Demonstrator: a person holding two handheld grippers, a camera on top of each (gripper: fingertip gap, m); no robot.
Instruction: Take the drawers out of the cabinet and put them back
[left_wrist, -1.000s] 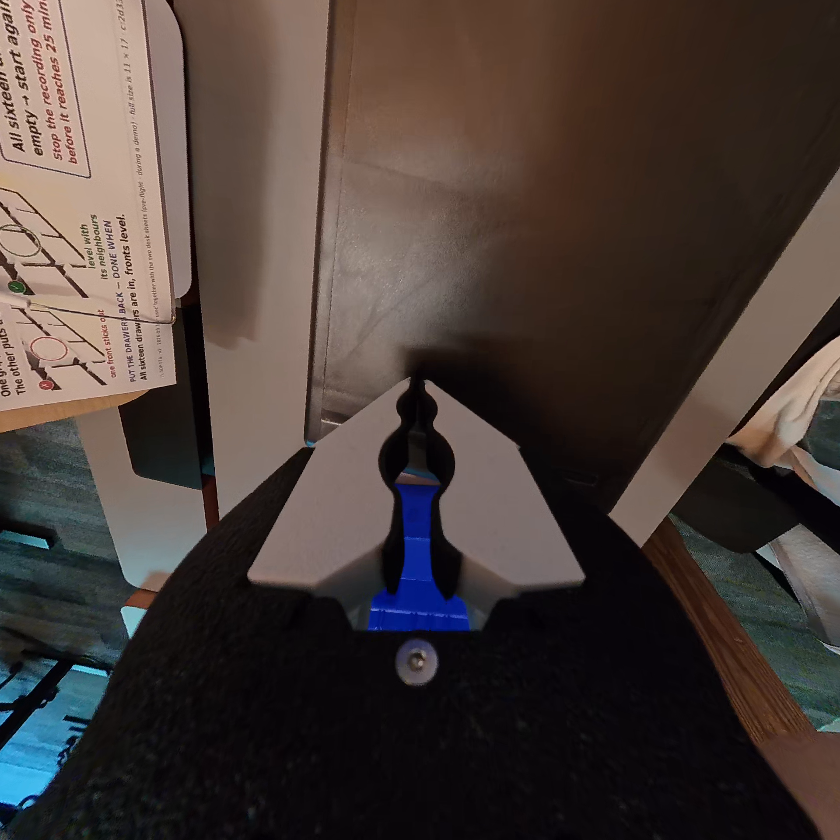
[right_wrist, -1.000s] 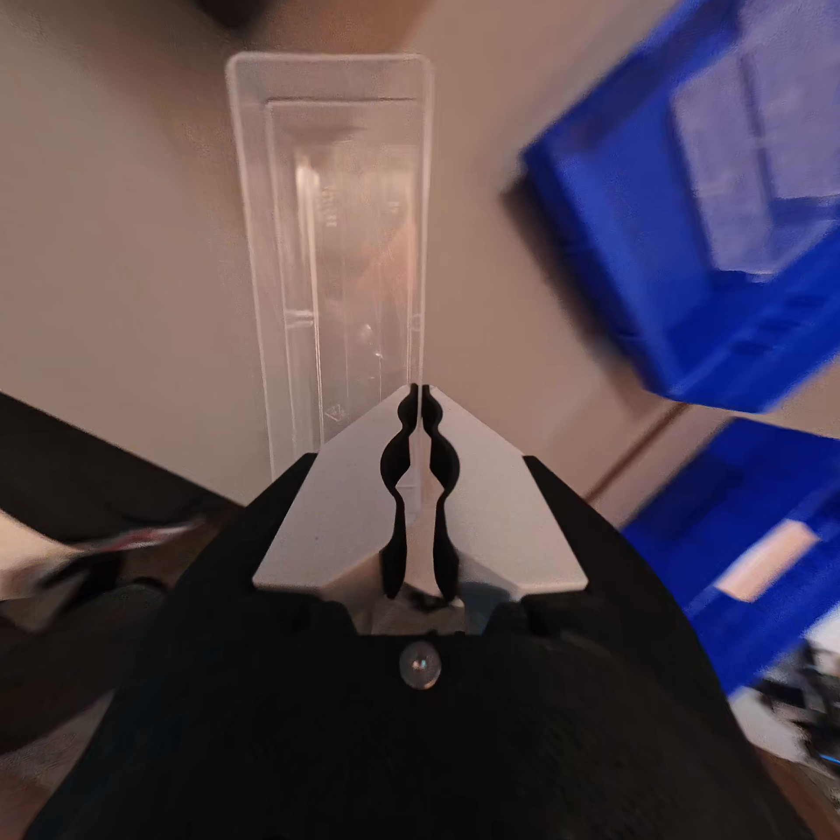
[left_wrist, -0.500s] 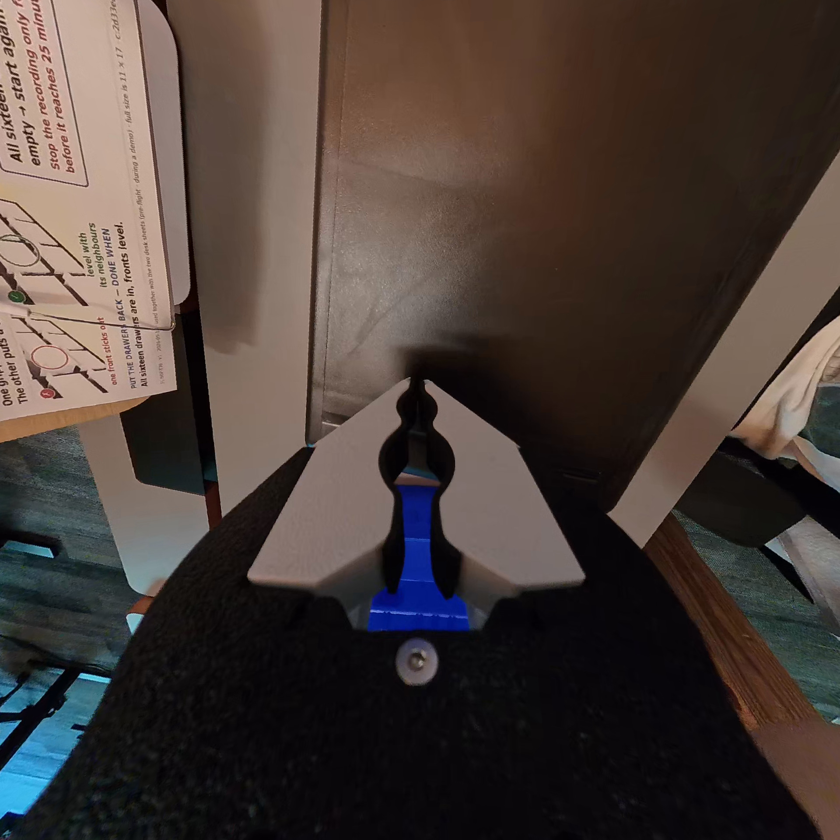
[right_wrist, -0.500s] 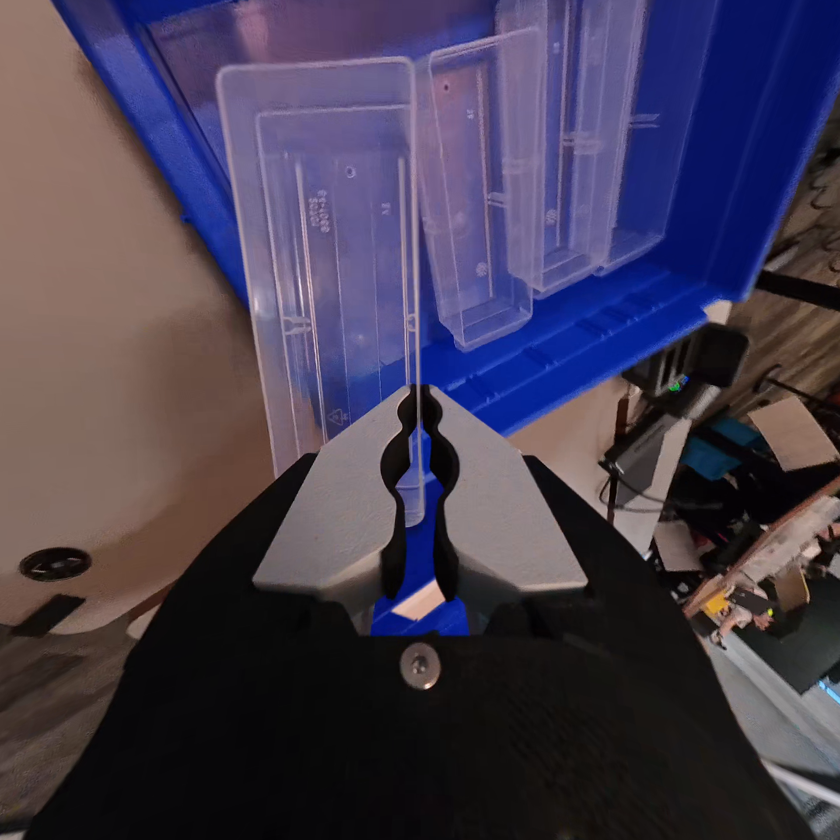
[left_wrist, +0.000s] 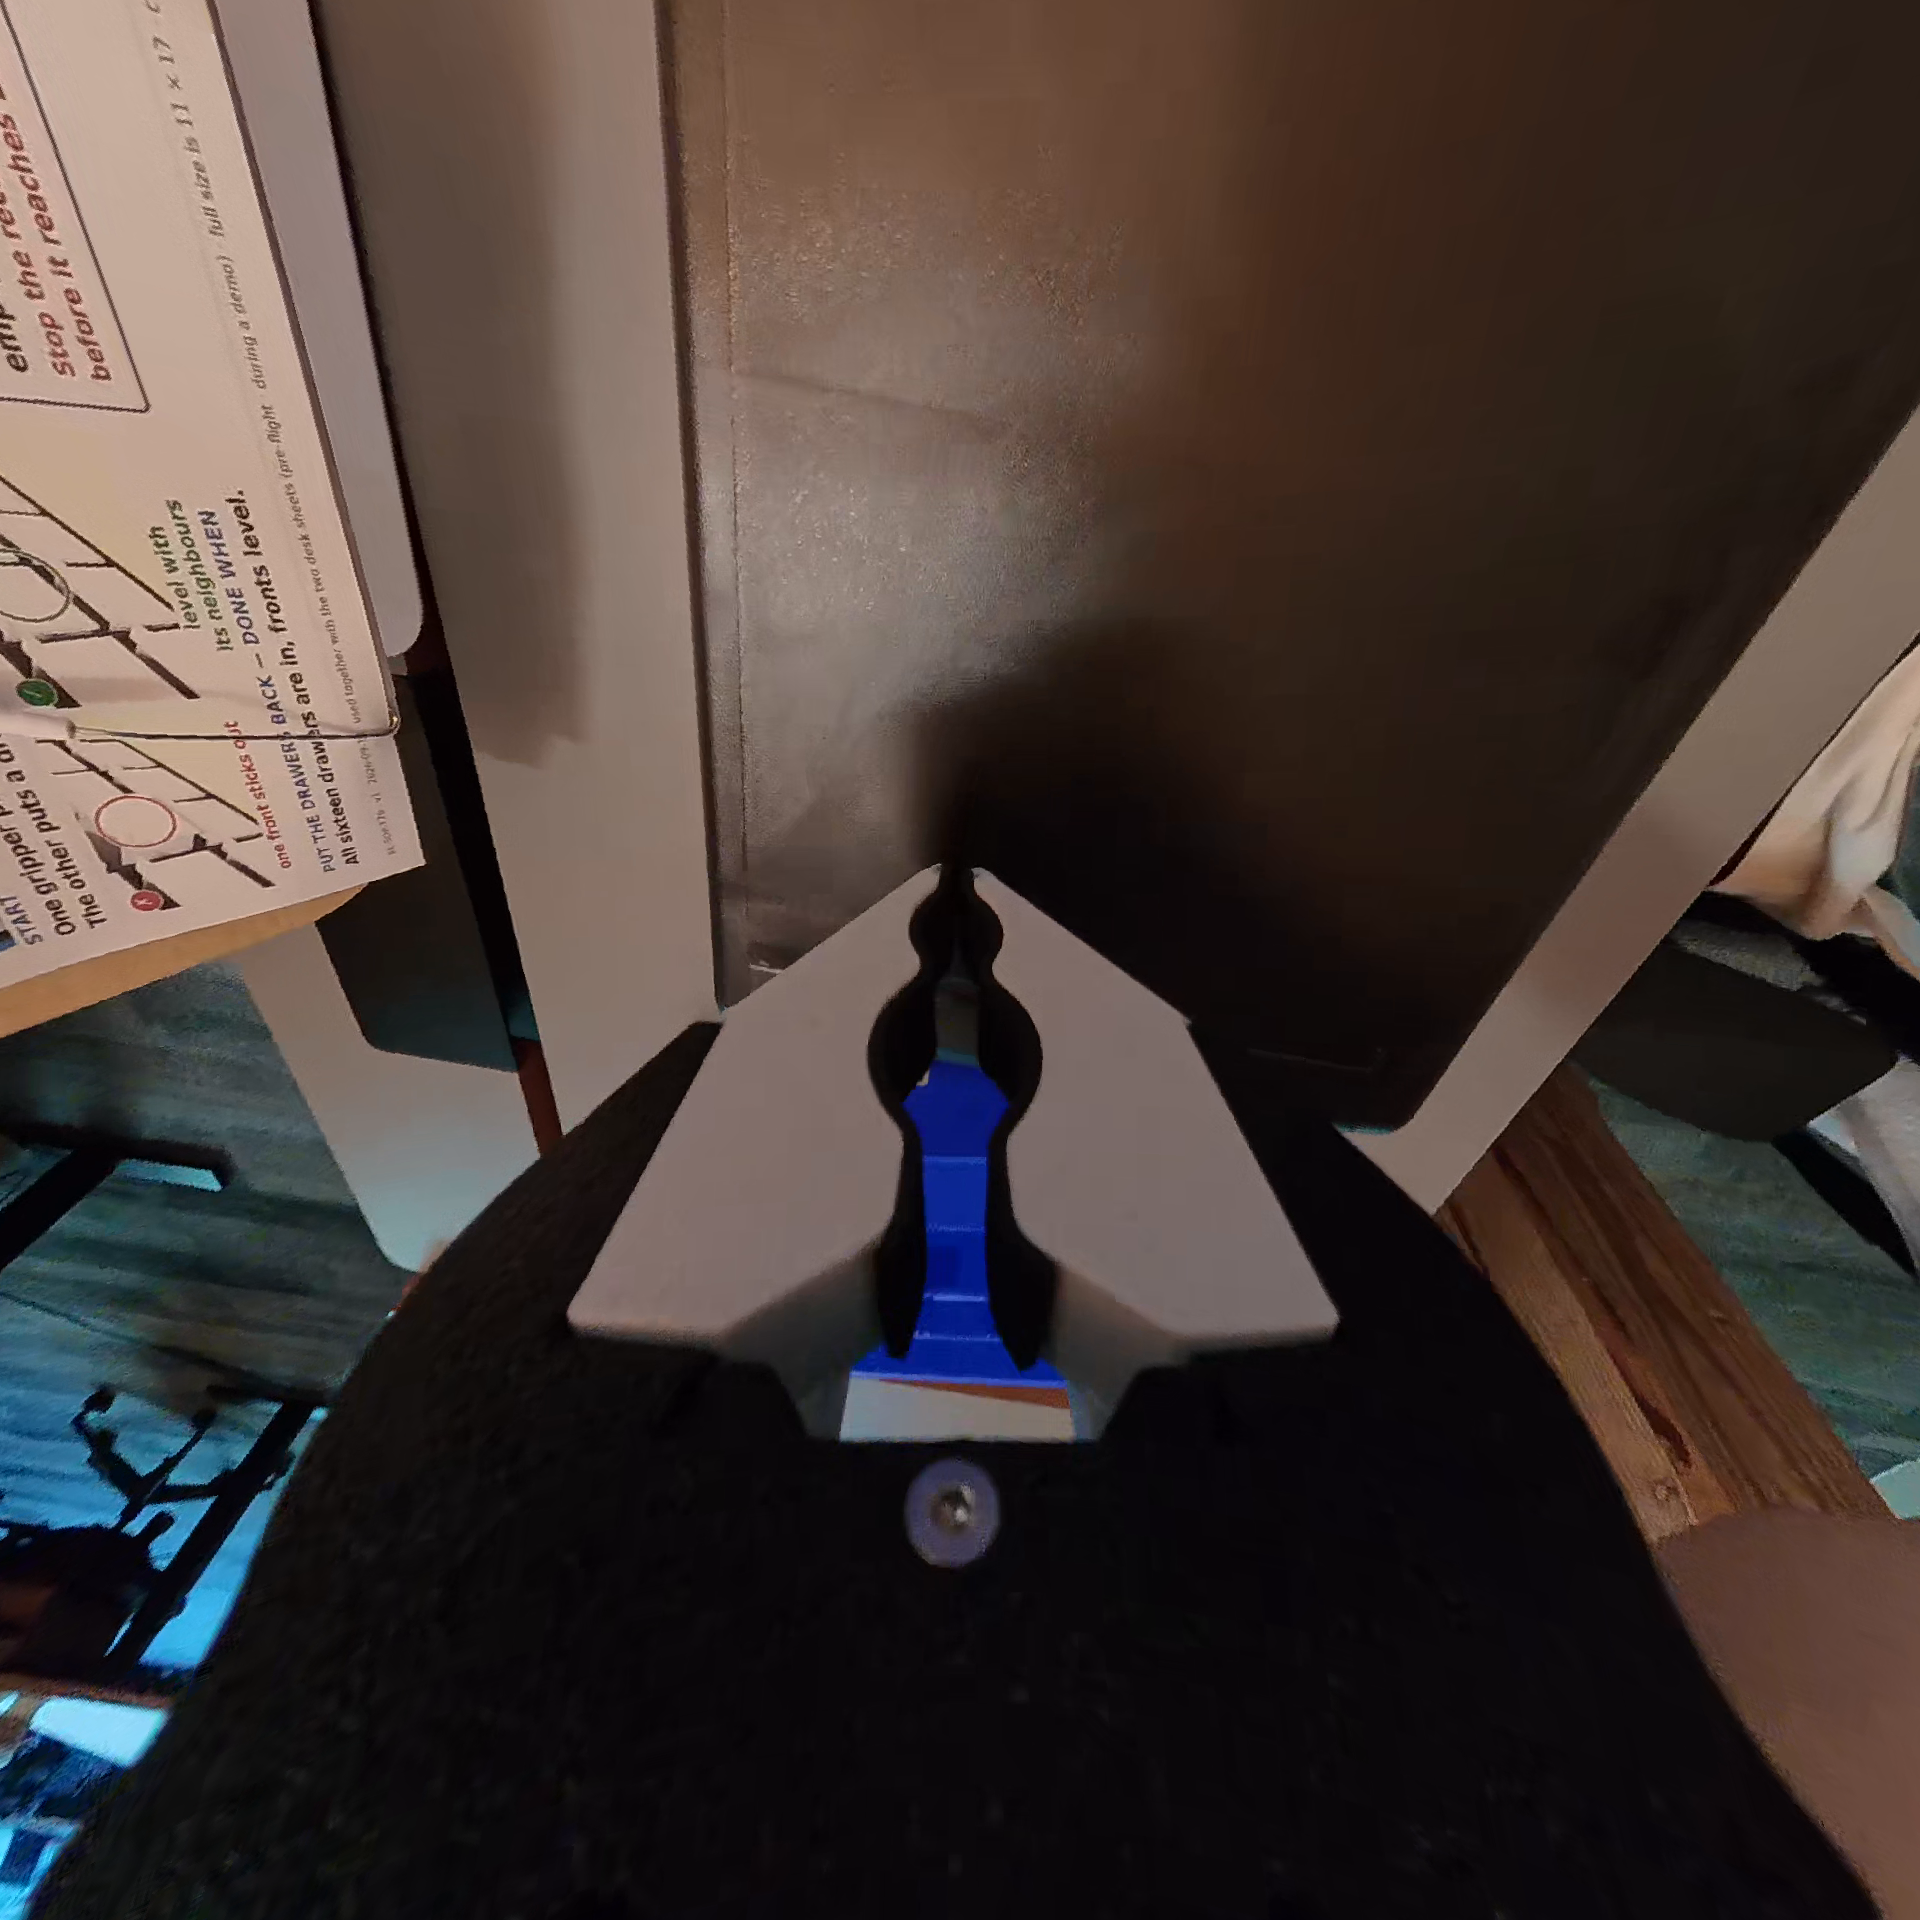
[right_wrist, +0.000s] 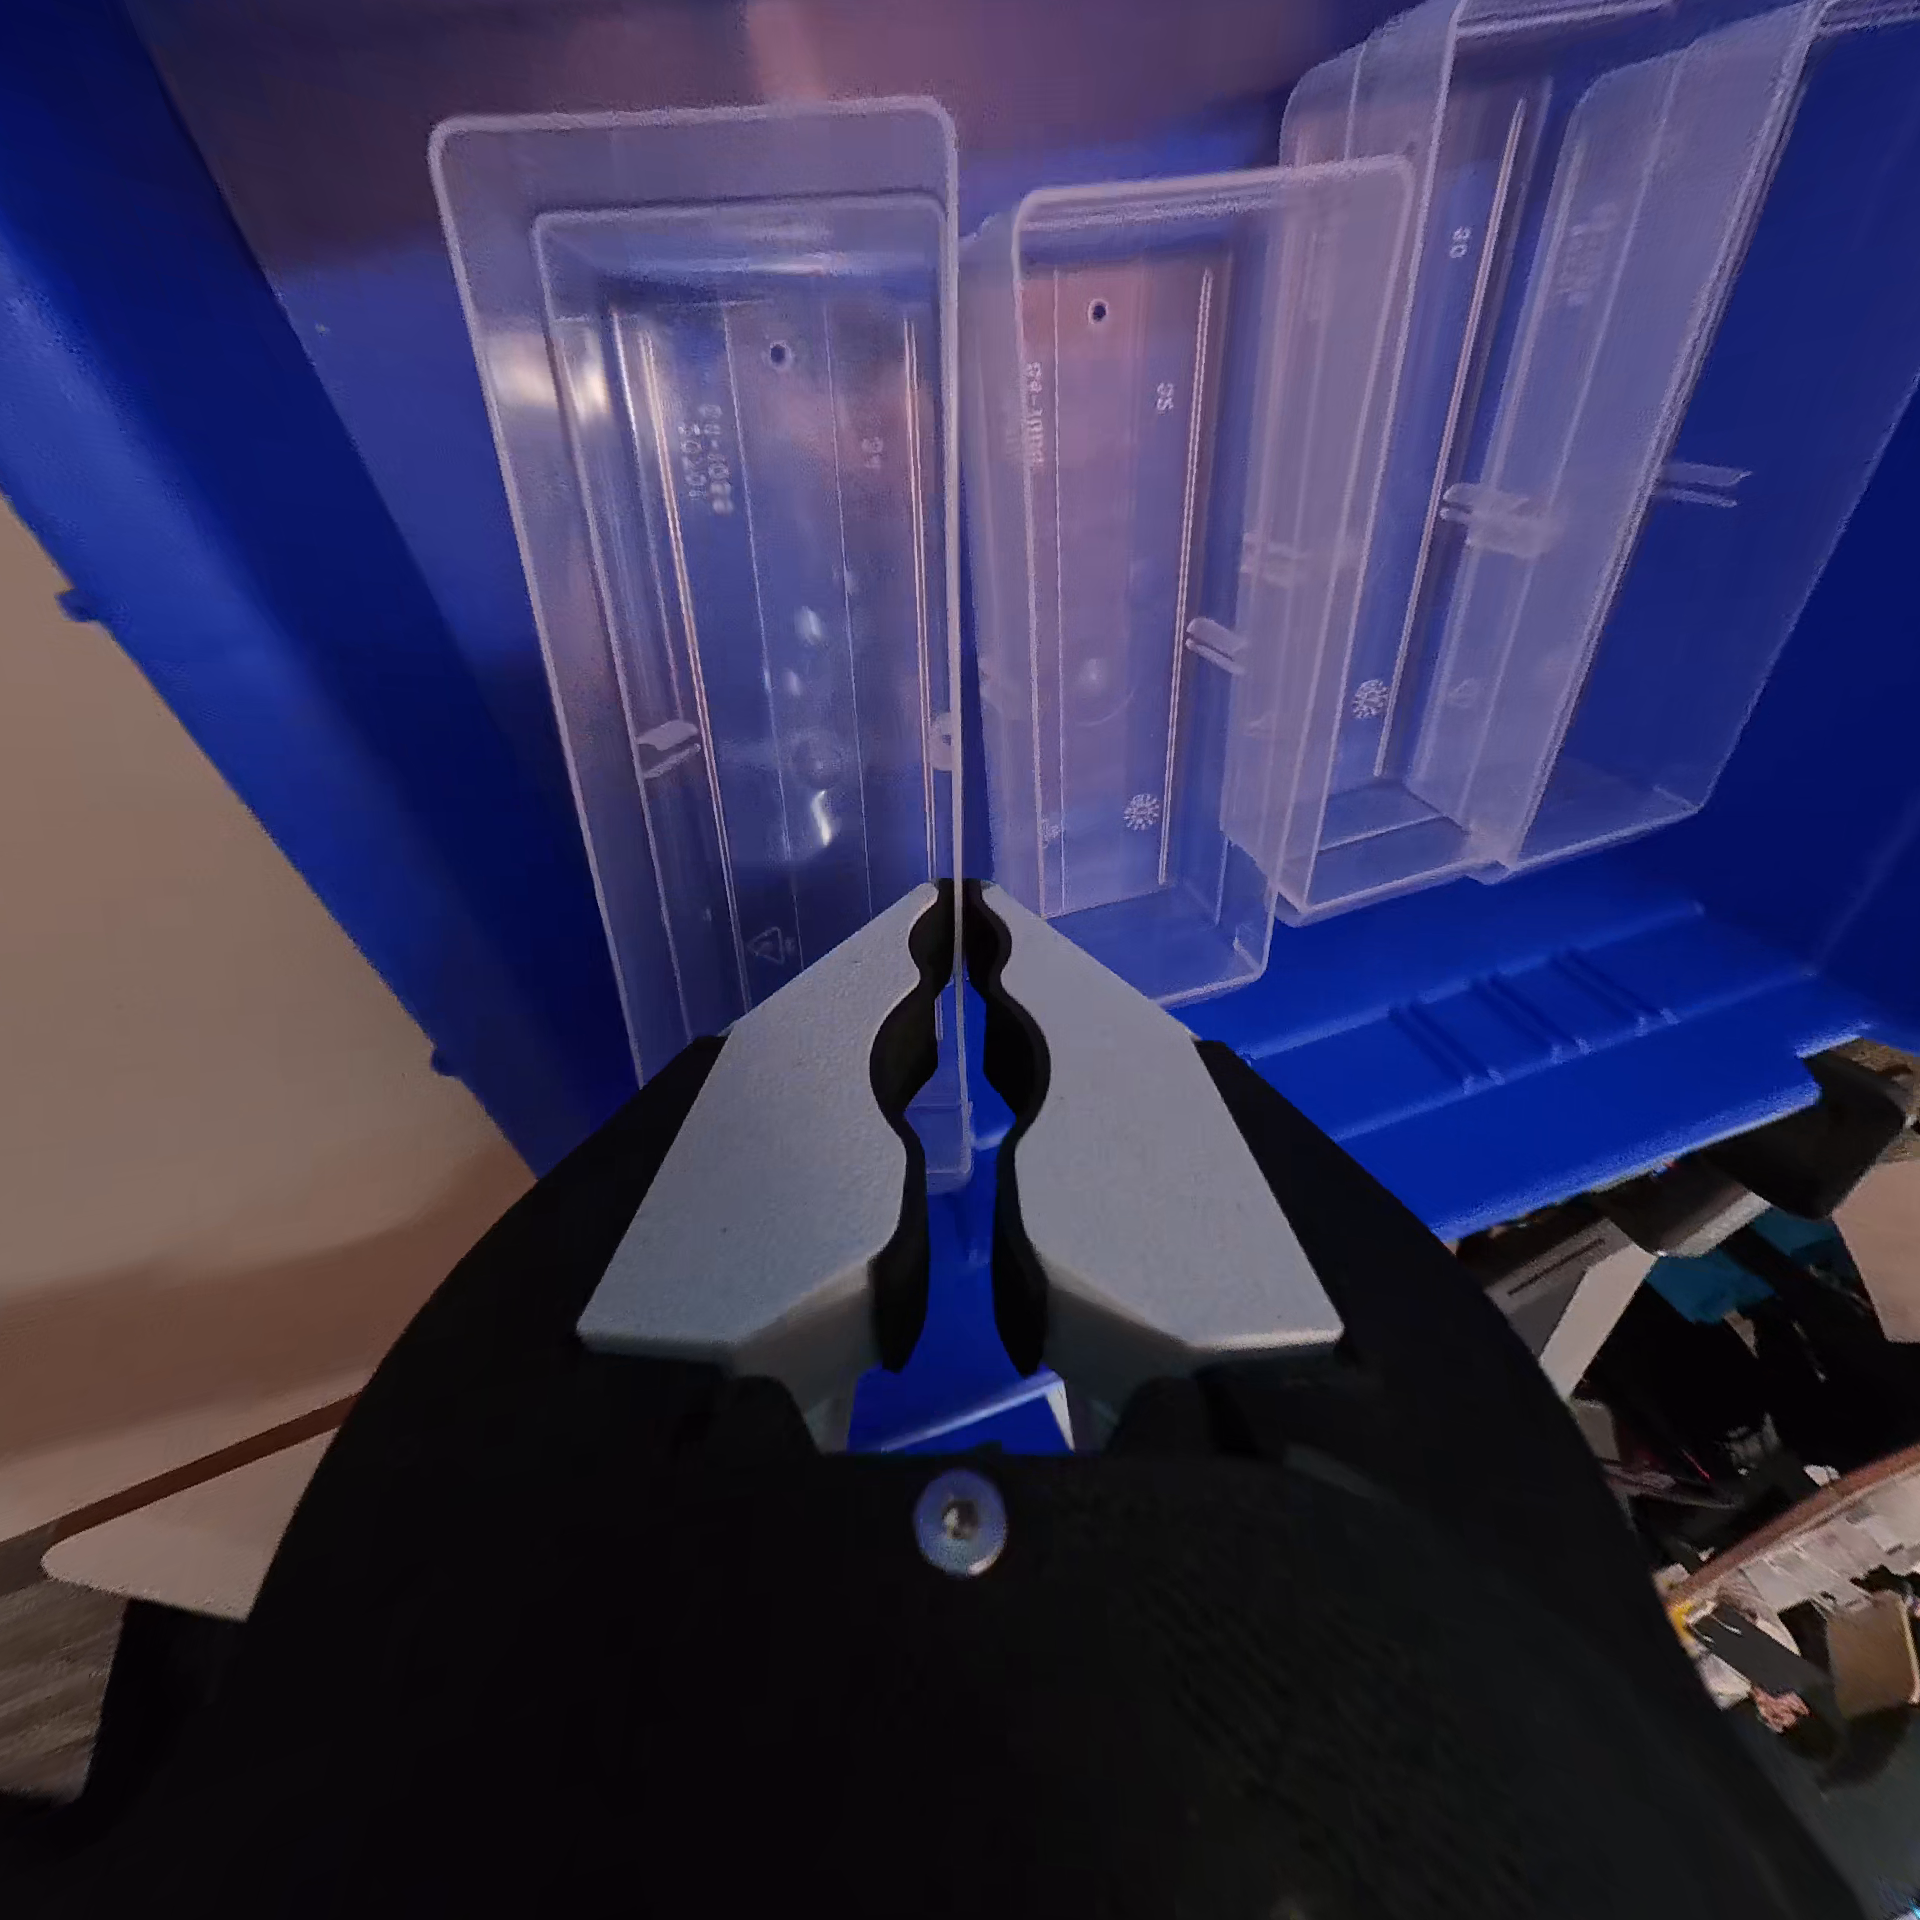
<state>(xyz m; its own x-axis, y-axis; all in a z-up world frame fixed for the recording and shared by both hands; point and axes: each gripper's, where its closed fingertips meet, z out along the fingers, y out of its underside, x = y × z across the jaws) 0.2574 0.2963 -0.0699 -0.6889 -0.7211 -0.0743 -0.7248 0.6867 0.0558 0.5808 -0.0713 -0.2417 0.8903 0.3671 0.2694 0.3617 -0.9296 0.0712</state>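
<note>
The right gripper (right_wrist: 958, 885) has its fingers closed on the thin side wall of a clear plastic drawer (right_wrist: 727, 540), which it holds over the open blue bin (right_wrist: 1507, 1039). The held drawer extends away from the fingertips, its open side facing the camera. Three more clear drawers (right_wrist: 1351, 540) lie in the bin just to its right, overlapping one another, the nearest touching or almost touching the held one. Beige tabletop (right_wrist: 208, 987) shows left of the bin.

The left gripper (left_wrist: 956, 878) has its fingers pressed together at the tips, which rest against the dark side panel of the cabinet (left_wrist: 1195, 468); something blue shows behind the fingers, but whether they pinch anything cannot be told. A printed instruction sheet (left_wrist: 156, 520) lies at the upper left, and a wooden tabletop edge (left_wrist: 1621, 1299) runs along the lower right
</note>
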